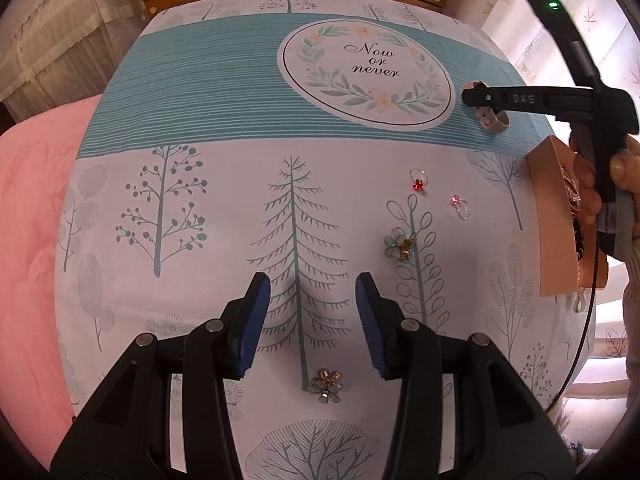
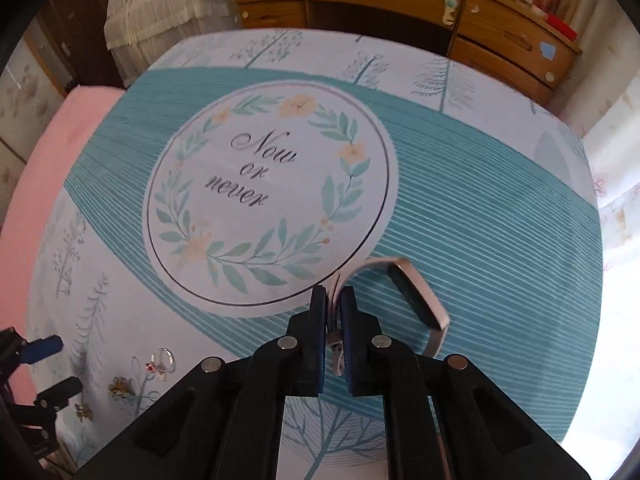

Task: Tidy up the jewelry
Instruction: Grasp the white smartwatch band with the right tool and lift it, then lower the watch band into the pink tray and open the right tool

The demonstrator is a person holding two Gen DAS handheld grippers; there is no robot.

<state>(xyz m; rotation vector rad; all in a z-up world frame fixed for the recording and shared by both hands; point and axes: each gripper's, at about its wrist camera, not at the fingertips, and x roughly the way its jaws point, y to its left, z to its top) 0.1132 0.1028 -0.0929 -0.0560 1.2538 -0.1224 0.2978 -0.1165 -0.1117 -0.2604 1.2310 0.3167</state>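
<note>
Two grippers: right gripper point(image 2: 333, 300) clamps watch point(image 2: 416, 300), probably strap; left gripper point(image 1: 312, 300) wide, empty.

Both wrist views look down, close, over tablecloth point(image 1: 192, 92); share wreath print point(image 2: 268, 204).

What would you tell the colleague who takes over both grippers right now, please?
Left gripper: open, empty, above the tablecloth, with a flower earring just under it.
Right gripper: shut on the strap of the pink watch, over the teal band.
Pink box sits at the right edge and already holds some jewelry.
Still loose on the cloth: red-stone ring, pink-stone ring, second flower earring.
Left to do, probably: put the watch away, then collect the rings and earrings.
</note>
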